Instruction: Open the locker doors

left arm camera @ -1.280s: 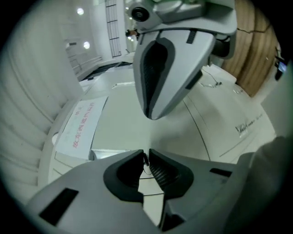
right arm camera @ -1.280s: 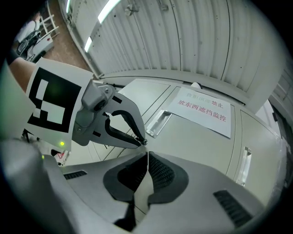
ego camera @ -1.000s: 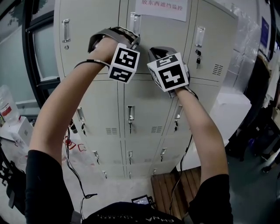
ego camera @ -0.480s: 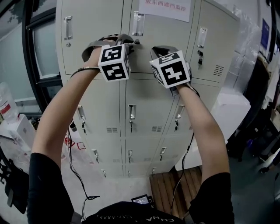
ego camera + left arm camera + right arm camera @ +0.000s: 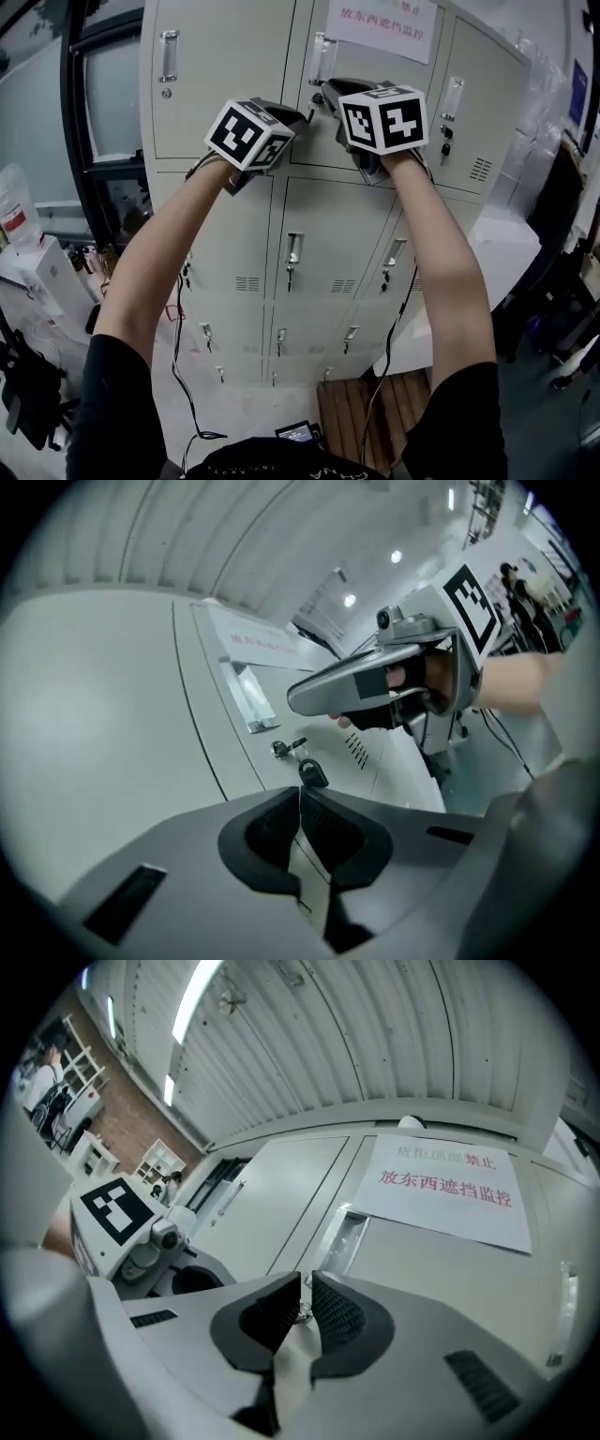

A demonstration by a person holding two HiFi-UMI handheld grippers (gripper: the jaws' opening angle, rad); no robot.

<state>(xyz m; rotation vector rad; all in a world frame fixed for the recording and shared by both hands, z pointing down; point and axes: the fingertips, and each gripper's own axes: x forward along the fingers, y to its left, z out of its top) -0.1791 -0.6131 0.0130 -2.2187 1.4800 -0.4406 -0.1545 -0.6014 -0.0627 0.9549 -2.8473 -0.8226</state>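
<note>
locker doors (image 5: pixel 323 220) stand closed at far side; left gripper (image 5: pixel 300 799), jaws just clamped together empty, aims at the top-middle door's key (image 5: pixel 289 749), right gripper (image 5: pixel 305 1290), jaws all but closed, sits near its handle (image 5: pixel 342 1241), likely to pull.

The pale grey locker doors (image 5: pixel 323 230) all stand shut, each with a vertical handle (image 5: pixel 294 247), the top middle one bearing a paper notice (image 5: pixel 380 19).
</note>
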